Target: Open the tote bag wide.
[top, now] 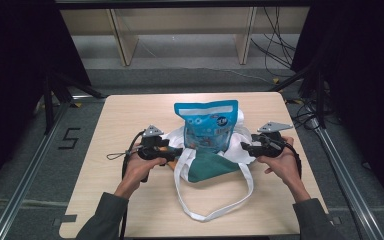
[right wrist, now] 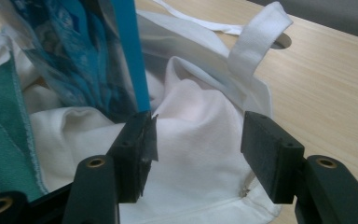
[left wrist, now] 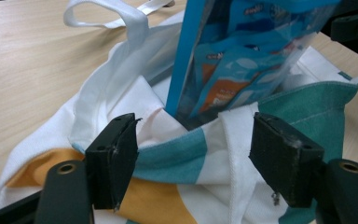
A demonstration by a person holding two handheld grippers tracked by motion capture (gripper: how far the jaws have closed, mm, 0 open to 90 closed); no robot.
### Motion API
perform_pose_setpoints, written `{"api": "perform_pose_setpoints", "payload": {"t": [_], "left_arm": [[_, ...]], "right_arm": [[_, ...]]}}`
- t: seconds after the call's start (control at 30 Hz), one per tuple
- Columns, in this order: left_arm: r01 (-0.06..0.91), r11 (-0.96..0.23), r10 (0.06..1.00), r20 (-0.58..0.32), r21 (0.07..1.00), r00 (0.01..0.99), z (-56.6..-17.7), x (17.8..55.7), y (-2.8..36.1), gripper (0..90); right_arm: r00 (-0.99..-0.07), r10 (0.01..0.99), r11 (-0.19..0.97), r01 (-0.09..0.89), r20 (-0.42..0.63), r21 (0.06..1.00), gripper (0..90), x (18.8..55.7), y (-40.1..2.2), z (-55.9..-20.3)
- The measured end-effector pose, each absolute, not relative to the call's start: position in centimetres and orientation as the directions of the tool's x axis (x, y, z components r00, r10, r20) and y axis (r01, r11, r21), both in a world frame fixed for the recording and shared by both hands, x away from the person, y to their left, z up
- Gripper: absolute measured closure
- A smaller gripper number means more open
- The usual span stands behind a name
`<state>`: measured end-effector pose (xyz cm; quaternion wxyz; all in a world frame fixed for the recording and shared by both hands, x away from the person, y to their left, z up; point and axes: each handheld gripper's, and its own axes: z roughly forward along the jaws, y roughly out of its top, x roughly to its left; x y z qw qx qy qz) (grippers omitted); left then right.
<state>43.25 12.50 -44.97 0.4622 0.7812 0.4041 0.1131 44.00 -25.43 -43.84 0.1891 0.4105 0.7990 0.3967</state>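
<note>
Both claws, left claw [top: 176, 150] and right claw [top: 245, 148], are spread off the tote bag [top: 207, 165]; unsupported, the upright blue snack pouch [top: 209, 125] may be toppled toward the worktop's far edge.

You've got a bright blue snack bag [top: 208, 125] with white lettering and orange patches on its print, sitting in a white tote bag [left wrist: 121, 116] that carries teal and orange-yellow colour blocks. The tote's handles [top: 215, 212] are plain white. Your table [top: 130, 115] is pale wood grain, and both grippers' pads [right wrist: 137, 154] are black.
</note>
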Motion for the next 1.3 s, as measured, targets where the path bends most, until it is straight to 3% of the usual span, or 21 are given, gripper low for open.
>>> {"api": "perform_pose_setpoints", "payload": {"t": [0.47, 1.3], "left_arm": [[0.513, -0.220, 0.719, -0.217, 0.830, 0.660, -45.7, 40.1, 13.6, 15.7], [0.483, -0.251, 0.695, -0.191, 0.839, 0.694, -48.0, 35.0, 13.7, 15.4]], "right_arm": [[-0.639, 0.769, 0.374, 0.474, 0.019, 0.797, 41.3, 42.3, -25.3, -43.8], [-0.685, 0.729, 0.422, 0.457, 0.007, 0.783, 38.8, 39.6, -23.8, -44.5]]}}
